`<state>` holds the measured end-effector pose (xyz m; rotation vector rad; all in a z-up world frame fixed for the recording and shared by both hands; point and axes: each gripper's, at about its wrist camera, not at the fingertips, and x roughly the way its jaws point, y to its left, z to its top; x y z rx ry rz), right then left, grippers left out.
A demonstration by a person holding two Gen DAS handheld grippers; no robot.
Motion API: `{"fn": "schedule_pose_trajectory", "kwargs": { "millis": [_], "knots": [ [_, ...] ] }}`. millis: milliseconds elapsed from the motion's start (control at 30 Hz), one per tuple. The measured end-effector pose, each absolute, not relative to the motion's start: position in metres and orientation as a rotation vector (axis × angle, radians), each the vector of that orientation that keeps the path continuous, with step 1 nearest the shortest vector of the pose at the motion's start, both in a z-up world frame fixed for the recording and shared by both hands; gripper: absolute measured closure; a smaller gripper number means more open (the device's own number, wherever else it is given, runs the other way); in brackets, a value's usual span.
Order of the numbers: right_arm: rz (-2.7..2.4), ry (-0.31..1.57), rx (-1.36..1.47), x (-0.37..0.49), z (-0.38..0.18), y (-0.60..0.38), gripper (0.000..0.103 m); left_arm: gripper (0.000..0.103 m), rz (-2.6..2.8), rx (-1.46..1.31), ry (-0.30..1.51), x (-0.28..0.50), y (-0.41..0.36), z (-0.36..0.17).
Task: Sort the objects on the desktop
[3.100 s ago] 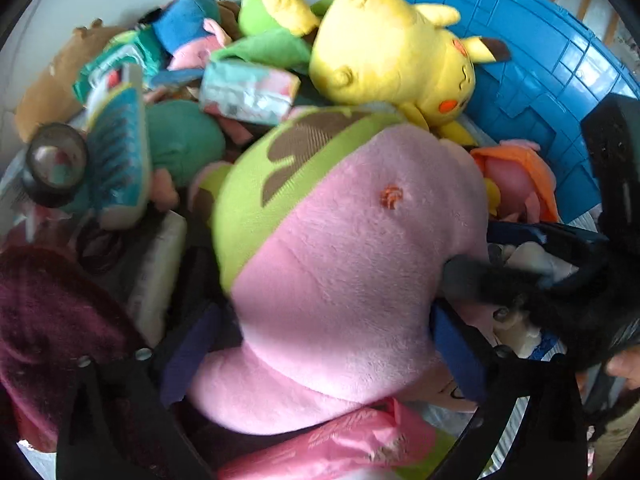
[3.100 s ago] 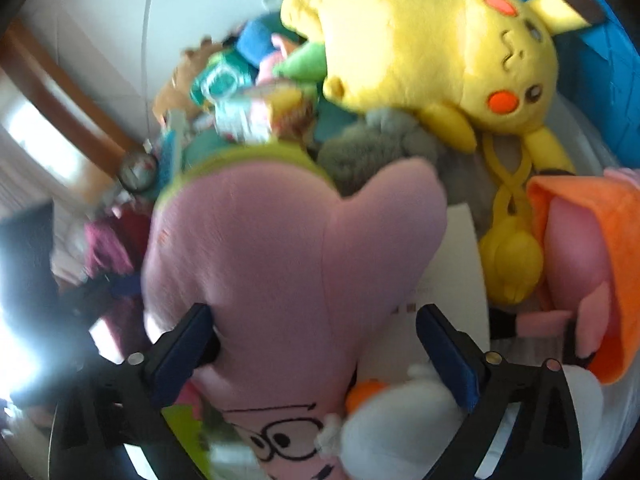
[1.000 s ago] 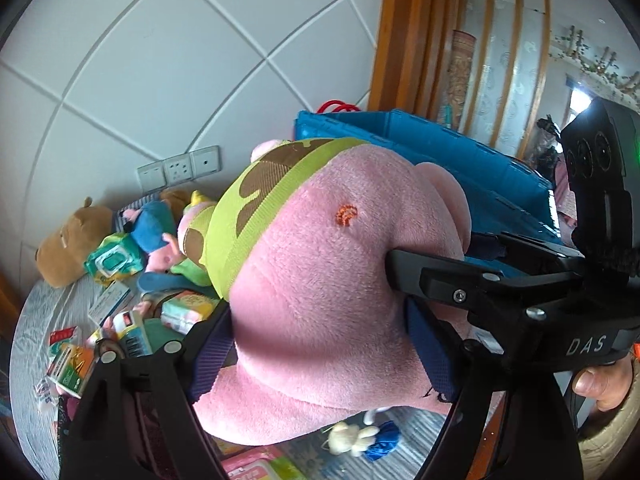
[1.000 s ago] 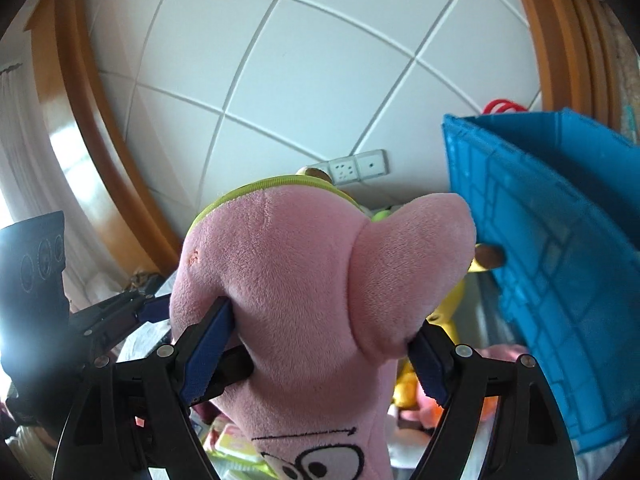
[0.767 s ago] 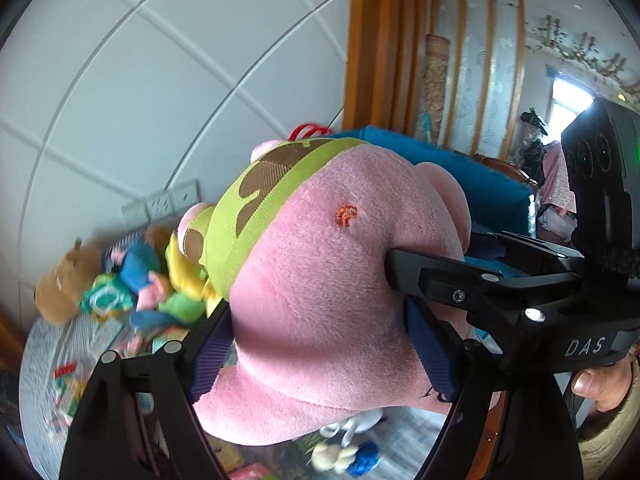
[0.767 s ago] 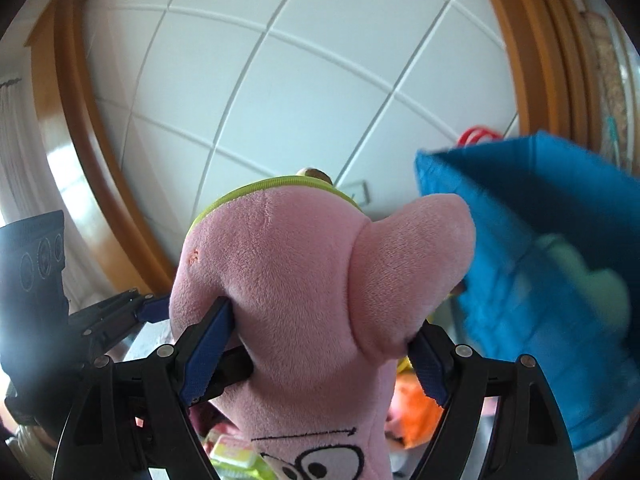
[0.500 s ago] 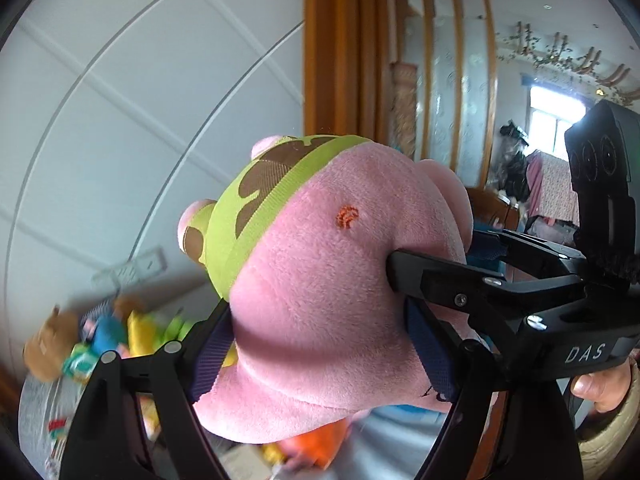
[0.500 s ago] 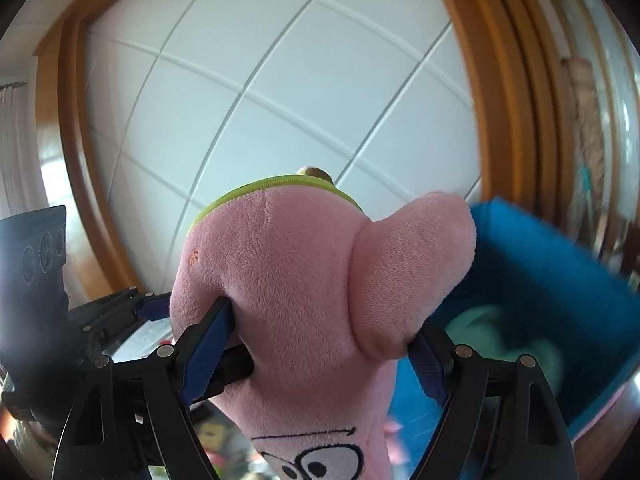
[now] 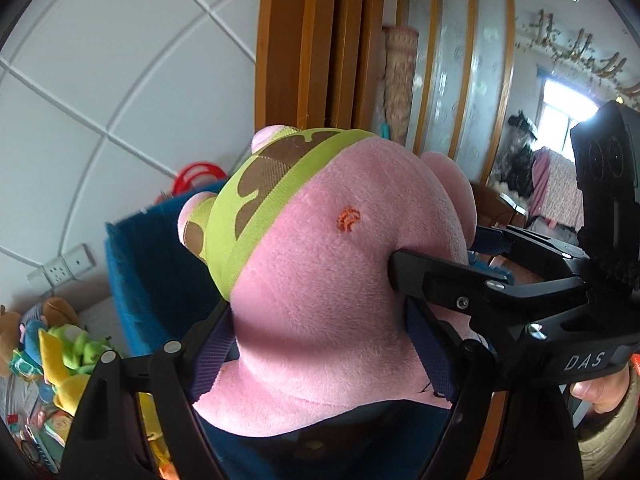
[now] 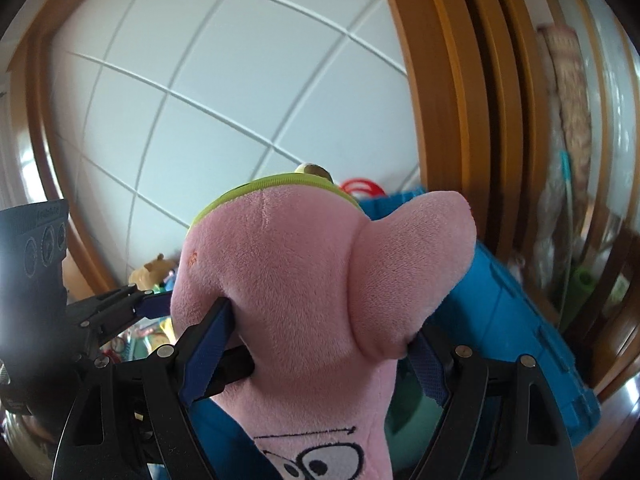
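Note:
A big pink star-shaped plush (image 9: 332,280) with green and brown shorts fills both views. My left gripper (image 9: 320,344) is shut on its body. My right gripper (image 10: 312,344) is shut on it too, from the other side, below one pink arm (image 10: 412,264); its stitched face (image 10: 316,456) shows at the bottom. The plush hangs in the air over the blue plastic crate (image 10: 520,320), which also shows in the left wrist view (image 9: 152,272). The right gripper's body (image 9: 560,320) shows at the right of the left wrist view.
A pile of small plush toys and packets (image 9: 52,360) lies on the table at lower left. A white tiled wall with sockets (image 9: 64,268) stands behind. A wooden door frame (image 10: 460,100) is to the right. A red ring (image 9: 196,176) sticks up behind the crate.
Both grippers lifted the pink plush off the toy pile and carried it up and right. It now hangs over the blue crate; the pile has dropped to the lower left.

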<state>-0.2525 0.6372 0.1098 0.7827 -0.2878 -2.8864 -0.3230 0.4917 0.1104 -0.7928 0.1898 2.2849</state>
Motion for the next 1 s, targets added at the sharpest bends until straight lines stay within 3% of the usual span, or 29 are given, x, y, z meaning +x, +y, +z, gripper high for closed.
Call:
{"fn": "schedule_pose_trajectory", "kwargs": {
  "millis": [167,300,367,433,800,1000],
  "knots": [
    [-2.848,-0.344,0.864,-0.270,0.081,0.667,0.020,0.017,2.308,-0.847,0.228,-0.330,0.507,0.094],
    [-2.846,-0.379,0.882,-0.274,0.069,0.678,0.011,0.015,2.334,-0.885,0.259,-0.333,0.516,0.083],
    [-2.854,-0.369,0.892,-0.275,0.068,0.675,0.000,0.002,2.373,-0.894,0.270,-0.327,0.512,0.083],
    [-2.854,-0.355,0.886,-0.273,0.066,0.668,0.000,0.001,2.419,-0.886,0.268,-0.318,0.503,0.084],
    [-2.959,-0.204,0.808,-0.208,0.074,0.566,0.000,0.000,2.728,-0.897,0.122,-0.239,0.361,0.081],
    [-2.969,-0.168,0.831,-0.151,0.051,0.480,0.000,0.000,2.853,-0.922,0.044,-0.179,0.260,0.066]
  ]
}}
